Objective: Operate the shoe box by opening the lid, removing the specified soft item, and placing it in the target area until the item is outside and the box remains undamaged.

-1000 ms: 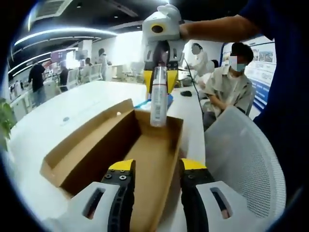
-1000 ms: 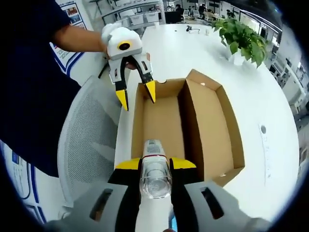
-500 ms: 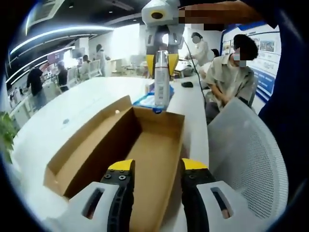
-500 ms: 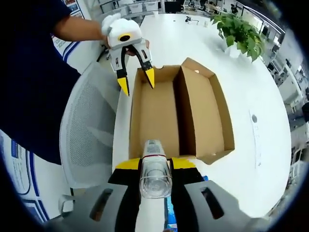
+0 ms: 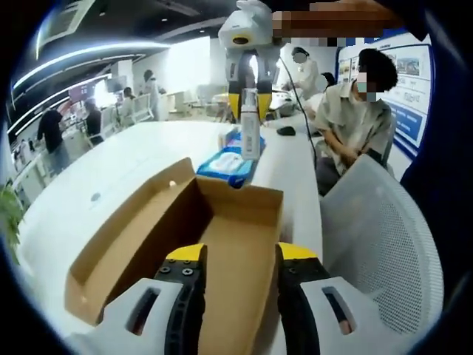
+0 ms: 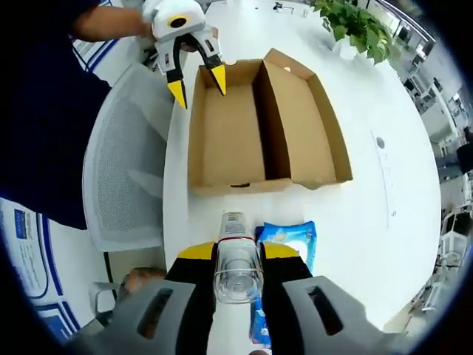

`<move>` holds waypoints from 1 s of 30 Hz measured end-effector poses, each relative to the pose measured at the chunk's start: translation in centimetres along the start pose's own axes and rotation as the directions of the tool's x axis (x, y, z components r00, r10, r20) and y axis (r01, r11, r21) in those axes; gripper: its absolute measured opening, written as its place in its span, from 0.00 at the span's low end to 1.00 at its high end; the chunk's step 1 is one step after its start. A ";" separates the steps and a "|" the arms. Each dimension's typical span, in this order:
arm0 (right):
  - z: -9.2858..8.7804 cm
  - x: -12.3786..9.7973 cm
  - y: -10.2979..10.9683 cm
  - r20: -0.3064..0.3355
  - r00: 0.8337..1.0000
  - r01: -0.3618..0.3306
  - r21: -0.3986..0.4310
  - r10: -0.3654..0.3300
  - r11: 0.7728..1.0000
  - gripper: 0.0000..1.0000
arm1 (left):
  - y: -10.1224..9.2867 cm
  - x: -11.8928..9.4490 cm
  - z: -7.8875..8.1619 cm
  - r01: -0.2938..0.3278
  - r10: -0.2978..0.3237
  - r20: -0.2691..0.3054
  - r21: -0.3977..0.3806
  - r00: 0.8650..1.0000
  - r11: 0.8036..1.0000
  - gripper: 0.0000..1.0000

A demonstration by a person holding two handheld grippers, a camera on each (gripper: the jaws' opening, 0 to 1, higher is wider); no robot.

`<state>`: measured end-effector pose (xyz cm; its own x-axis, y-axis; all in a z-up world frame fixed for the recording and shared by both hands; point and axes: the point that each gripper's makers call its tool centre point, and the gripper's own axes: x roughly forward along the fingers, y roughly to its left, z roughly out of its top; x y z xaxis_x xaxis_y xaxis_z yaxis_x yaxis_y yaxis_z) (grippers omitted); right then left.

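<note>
White and clear plastic, the tube-shaped bottle (image 6: pixel 236 255) sits clamped between the yellow-tipped jaws of the right gripper (image 6: pixel 238 255), its clear cap toward that gripper's camera and its white body pointing forward. In the left gripper view the same bottle (image 5: pixel 250 133) hangs upright from the right gripper (image 5: pixel 250 103), held in the air beyond the far end of the shoe box (image 5: pixel 222 222), above the blue wipes packet (image 5: pixel 228 164).

From the right gripper, the brown cardboard shoe box (image 6: pixel 259 126) lies just ahead, open, with its lid folded flat alongside the tray; both halves look bare inside. The blue packet (image 6: pixel 288 240) lies on the white table (image 6: pixel 355 222) just beside the right jaw, between gripper and box.

The left gripper (image 5: pixel 236 255) hovers with jaws spread apart, nothing between them, over the near end of the box; in the right gripper view, the left gripper (image 6: pixel 196 80) is at the box's far corner.

A white mesh chair (image 5: pixel 377 237) stands right of the left gripper. A potted plant (image 6: pixel 355 26) sits far ahead on the table.
</note>
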<state>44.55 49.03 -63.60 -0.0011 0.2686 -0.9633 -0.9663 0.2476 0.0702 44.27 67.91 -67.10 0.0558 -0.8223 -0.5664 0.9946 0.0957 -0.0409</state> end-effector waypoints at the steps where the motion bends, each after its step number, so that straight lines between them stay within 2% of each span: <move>1: -0.7 0.0 0.0 -0.014 1.000 0.002 0.004 -0.002 1.000 0.20 | -0.1 0.2 0.0 0.003 -0.003 -0.002 0.000 1.000 1.000 0.36; 10: -4.3 0.2 -0.5 -0.072 0.997 0.015 0.007 -0.014 1.000 0.20 | -0.9 1.8 0.7 0.024 -0.024 -0.005 0.008 1.000 1.000 0.35; 17: -6.4 1.1 -1.2 -0.104 0.994 0.016 0.006 -0.016 1.000 0.20 | -0.6 2.4 1.1 0.024 -0.024 0.000 0.005 1.000 1.000 0.35; 24: -7.2 1.7 -2.4 -0.126 0.992 0.024 -0.001 -0.024 1.000 0.20 | 0.0 2.7 0.8 0.008 -0.008 -0.009 -0.009 1.000 1.000 0.33; 30: -7.0 1.8 -4.2 -0.133 0.990 0.042 -0.014 -0.044 0.999 0.20 | 0.4 2.9 0.9 0.008 -0.008 -0.007 -0.014 1.000 1.000 0.33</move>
<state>46.79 41.96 -67.45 0.0071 0.1316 -0.9913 -0.9690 0.2458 0.0257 44.92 65.10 -68.05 0.0474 -0.8188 -0.5721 0.9937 0.0970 -0.0566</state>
